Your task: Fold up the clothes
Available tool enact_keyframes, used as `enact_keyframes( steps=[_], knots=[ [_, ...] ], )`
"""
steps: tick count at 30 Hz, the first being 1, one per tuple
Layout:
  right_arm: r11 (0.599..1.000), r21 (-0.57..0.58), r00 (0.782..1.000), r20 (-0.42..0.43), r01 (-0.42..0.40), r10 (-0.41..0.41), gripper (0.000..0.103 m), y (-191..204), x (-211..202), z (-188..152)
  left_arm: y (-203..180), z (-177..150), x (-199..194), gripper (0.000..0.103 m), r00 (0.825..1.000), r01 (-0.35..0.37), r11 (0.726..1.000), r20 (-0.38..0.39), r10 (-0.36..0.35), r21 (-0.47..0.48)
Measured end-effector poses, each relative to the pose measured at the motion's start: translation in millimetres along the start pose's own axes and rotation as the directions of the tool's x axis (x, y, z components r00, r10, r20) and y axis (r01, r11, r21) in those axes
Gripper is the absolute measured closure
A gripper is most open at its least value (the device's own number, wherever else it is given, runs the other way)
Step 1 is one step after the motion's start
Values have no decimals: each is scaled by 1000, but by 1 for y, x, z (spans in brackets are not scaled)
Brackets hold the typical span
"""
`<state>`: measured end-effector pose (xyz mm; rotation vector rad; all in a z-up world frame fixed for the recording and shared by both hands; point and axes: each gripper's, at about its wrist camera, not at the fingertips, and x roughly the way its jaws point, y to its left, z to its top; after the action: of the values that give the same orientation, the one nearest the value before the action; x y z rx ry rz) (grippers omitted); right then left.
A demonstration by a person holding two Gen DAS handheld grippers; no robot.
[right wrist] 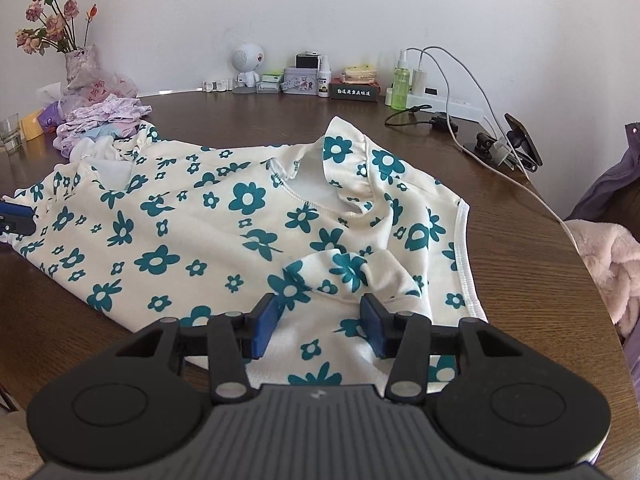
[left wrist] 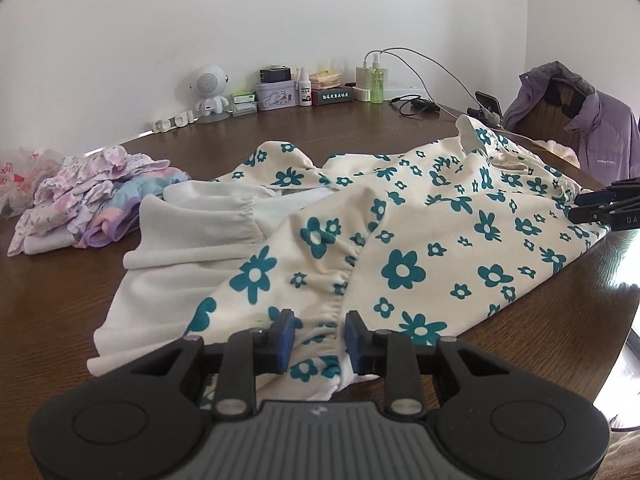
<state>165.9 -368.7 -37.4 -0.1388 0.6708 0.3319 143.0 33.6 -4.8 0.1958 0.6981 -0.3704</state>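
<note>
A cream dress with teal flowers lies spread on the dark wooden table; part of its white lining is turned up at the left. My left gripper is open, its jaws on either side of the gathered seam at the dress's near edge. In the right wrist view the same dress lies with its neckline toward the far side. My right gripper is open over the near edge, just short of a folded ruffle sleeve. The right gripper's tips also show at the dress's right edge in the left wrist view.
A pile of pastel clothes lies at the far left. Boxes, bottles, a white robot figure, a power strip and cables line the far edge by the wall. A phone on a stand and a purple jacket are at the right.
</note>
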Motion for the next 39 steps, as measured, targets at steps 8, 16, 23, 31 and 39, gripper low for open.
enact_keyframes(
  steps=[8,16,23,31,39],
  knots=[
    [1000,5,1000,-28,-13,14,56,1,-10,-2,0,-2,-7,77,1000,17,1000,-10,-17,14],
    [985,-28,982,74,-169,171,17,-31,-46,72,29,82,-34,11,988,126,991,88,-129,41],
    [975,-168,986,-105,-149,133,1,-67,16,160,30,170,30,5,987,158,949,-53,-149,274],
    [909,-238,902,-355,-343,247,16,-89,112,182,44,184,125,12,960,247,898,-216,-176,364],
    [840,-192,783,-511,-507,355,44,-81,179,177,71,190,186,43,869,437,852,-379,-318,287]
  ],
)
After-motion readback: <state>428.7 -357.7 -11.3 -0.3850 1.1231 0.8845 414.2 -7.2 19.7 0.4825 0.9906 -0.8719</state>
